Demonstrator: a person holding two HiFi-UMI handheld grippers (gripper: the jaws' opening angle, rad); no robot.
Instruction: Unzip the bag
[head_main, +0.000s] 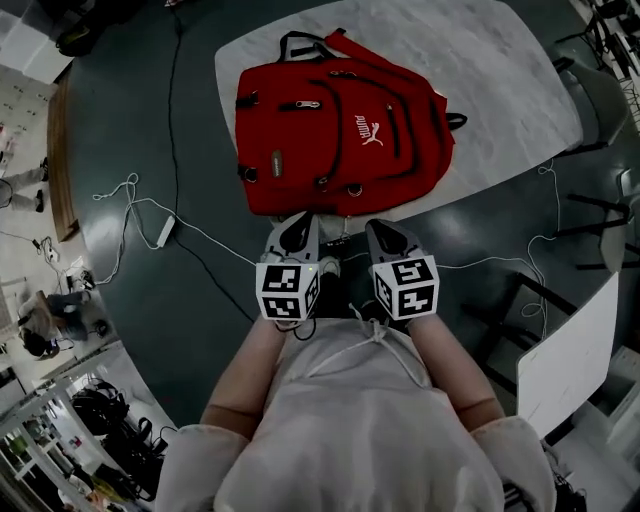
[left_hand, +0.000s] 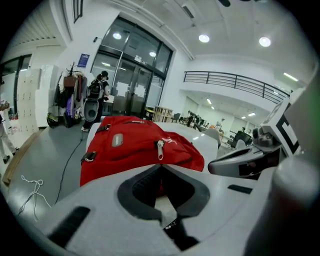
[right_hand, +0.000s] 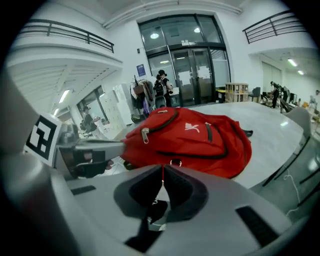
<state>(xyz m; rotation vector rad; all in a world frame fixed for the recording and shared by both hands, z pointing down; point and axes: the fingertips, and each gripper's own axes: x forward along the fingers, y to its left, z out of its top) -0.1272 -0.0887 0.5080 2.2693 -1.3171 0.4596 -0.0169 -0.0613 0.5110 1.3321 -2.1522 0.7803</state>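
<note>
Approach stage, backpack (head_main: 340, 130) zipped. Left gripper (head_main: 299, 222) and right gripper (head_main: 381, 226) just short of it, jaws pressed together, empty. Next, likely: spread one, pinch a zipper pull (head_main: 308, 104).

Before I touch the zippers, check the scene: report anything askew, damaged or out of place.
Nothing is damaged or spilled. The red backpack lies flat on the table with its zippers closed, though its near edge seems to overhang the table's rim. Loose cables trail across the floor.
</note>
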